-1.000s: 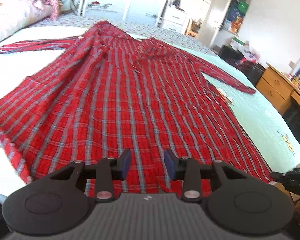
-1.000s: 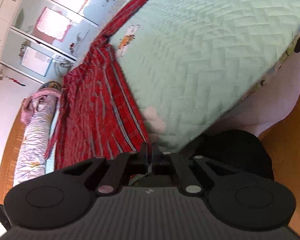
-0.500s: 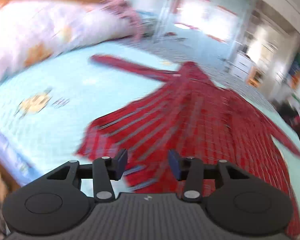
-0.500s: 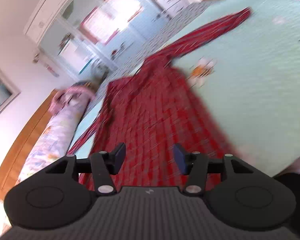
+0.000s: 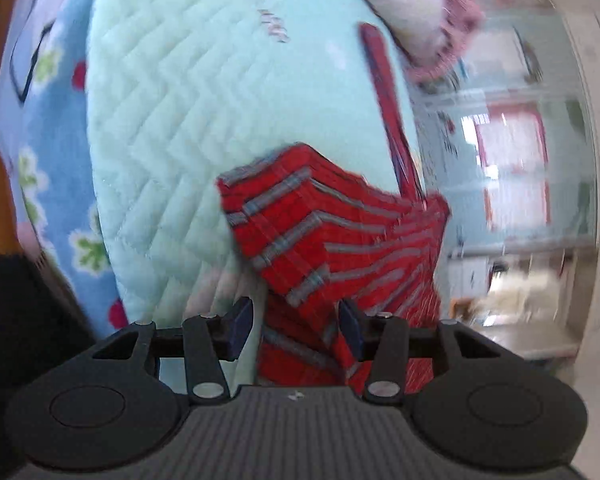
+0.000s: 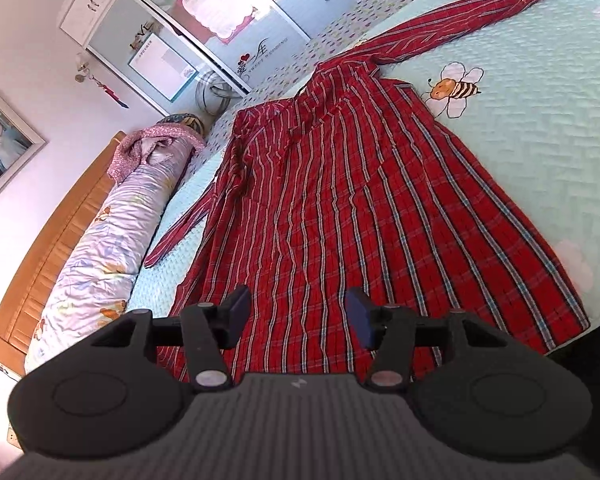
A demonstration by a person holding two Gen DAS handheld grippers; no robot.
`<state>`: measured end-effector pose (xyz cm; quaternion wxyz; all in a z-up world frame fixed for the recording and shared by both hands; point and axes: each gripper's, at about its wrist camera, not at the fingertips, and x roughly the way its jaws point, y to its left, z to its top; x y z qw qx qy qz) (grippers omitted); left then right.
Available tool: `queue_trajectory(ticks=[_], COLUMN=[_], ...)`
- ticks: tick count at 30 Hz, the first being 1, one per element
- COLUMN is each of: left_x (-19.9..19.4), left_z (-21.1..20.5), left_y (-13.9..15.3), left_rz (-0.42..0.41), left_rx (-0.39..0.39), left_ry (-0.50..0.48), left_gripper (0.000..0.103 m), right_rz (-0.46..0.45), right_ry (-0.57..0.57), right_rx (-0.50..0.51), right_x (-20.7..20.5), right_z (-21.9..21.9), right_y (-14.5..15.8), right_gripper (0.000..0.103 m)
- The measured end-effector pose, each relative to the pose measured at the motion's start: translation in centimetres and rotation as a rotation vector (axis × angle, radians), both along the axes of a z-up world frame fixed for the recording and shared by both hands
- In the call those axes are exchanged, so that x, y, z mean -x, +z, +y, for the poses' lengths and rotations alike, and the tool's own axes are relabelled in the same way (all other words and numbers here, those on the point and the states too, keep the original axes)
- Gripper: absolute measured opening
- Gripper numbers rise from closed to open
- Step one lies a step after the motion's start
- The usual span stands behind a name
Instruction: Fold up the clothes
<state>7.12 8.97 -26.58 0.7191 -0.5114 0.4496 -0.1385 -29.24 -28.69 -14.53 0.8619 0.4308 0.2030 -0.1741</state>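
Observation:
A red plaid shirt point(image 6: 340, 208) lies spread flat on the pale green quilted bedspread point(image 6: 540, 100), collar far away, both sleeves stretched out sideways. My right gripper point(image 6: 298, 314) hovers over the near hem, open, with nothing pinched. The left wrist view is rolled sideways and blurred. There the shirt's point(image 5: 332, 224) hem corner sits at the bed's edge, right in front of my left gripper point(image 5: 295, 320). Its jaws are opening and the cloth shows in the gap between them, but the pads do not press it. One sleeve point(image 5: 384, 80) runs away across the bedspread point(image 5: 160, 120).
A rolled floral quilt point(image 6: 100, 248) with pink clothing point(image 6: 152, 148) on top lies along the wooden headboard point(image 6: 52, 232). A bee picture point(image 6: 456, 88) is stitched beside the shirt. A blue flowered sheet point(image 5: 48, 140) hangs down the bed's side. Glass-fronted wardrobes point(image 6: 204, 20) stand beyond.
The right gripper opened and rose from the bed's edge to above the hem. The left gripper swung to the shirt's hem corner, rolling strongly, and its jaws widened a little.

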Motion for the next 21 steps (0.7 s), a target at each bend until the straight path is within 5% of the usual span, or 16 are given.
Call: queue_trajectory(ticks=[6, 8, 10, 12, 16, 19, 21], left_x=[-0.9, -1.3, -1.4, -0.6, 3.7, 9.8, 15.1], left_z=[0.9, 0.9, 0.6, 0.1, -3.9, -9.5, -13.2], left_y=[0.4, 0.6, 1.4, 3.0, 8.9, 13.5, 15.3], left_rz=[-0.041, -0.056, -0.085, -0.174, -0.532, -0.949, -1.216], left_rx=[-0.010, -0.046, -0.116, -0.204, -0.503, -0.694, -0.741], left_ry=[0.100, 0.113, 0.106, 0.077, -0.078, -0.308, -0.502], left_gripper=[0.048, 0.037, 0.001, 0.002, 0.001, 0.001, 0.001], right_rz=[0.035, 0.042, 0.046, 0.044, 0.036, 0.027, 0.010], right_ry=[-0.007, 0.000, 0.010, 0.019, 0.016, 0.005, -0.004], right_rx=[-0.012, -0.018, -0.023, -0.027, -0.044, -0.071, -0.090], right_x=[-0.4, -0.7, -1.0, -1.2, -1.0, -0.7, -0.4], right_z=[0.0, 0.1, 0.3, 0.5, 0.6, 0.3, 0.1], right_y=[-0.5, -0.7, -0.9, -0.9, -1.2, -1.6, -1.7], right_gripper=[0.058, 0.058, 0.059, 0.059, 0.062, 0.062, 0.063])
